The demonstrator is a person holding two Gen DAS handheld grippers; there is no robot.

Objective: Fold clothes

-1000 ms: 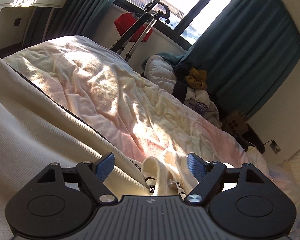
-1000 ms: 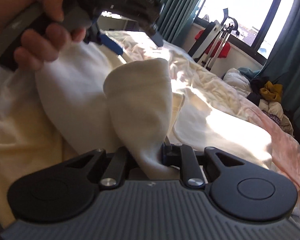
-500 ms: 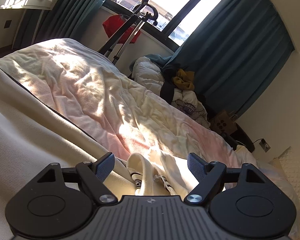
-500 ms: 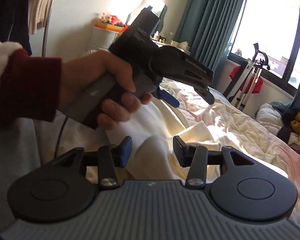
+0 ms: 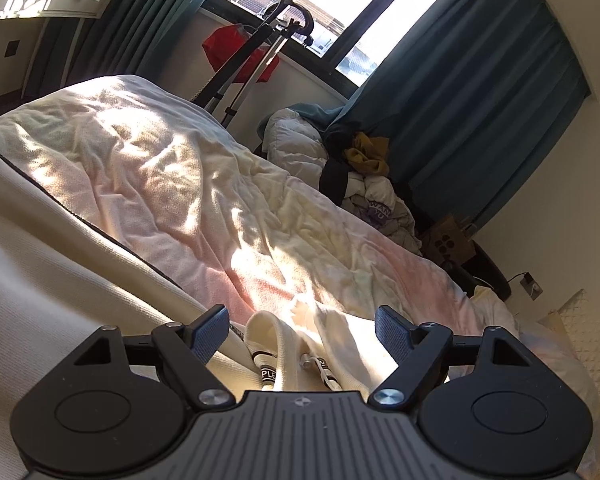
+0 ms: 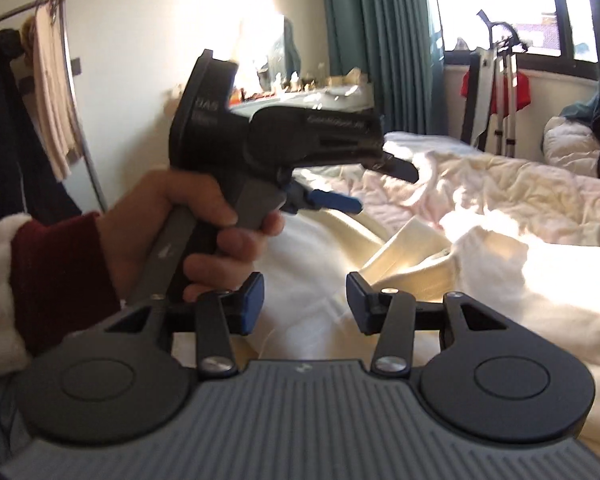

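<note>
A cream knitted garment [image 5: 52,280] lies spread on the bed, its ribbed weave fine and even, over a crumpled, fleecy blanket [image 5: 188,184] in cream and pale pink. Its neck end, with a soft rolled collar [image 5: 276,340] and black-and-white printed drawcords [image 5: 268,376], sits low between the fingers of the left gripper [image 5: 302,332]. That gripper's blue ridged pads stand wide apart, gripping nothing; the collar lies below them, untouched. From there the garment's body runs back and to the left along a dark-edged hem line; its full length is cut off by the frame.

In the right wrist view the right gripper [image 6: 305,300] has just been opening; its pads are released, with only loose white cloth [image 6: 308,264] seen beyond the gap. A hand [image 6: 180,224] in a dark red cuff grips the left tool's grey handle. A folded cream flap [image 6: 412,240] angles up toward the right.
</note>
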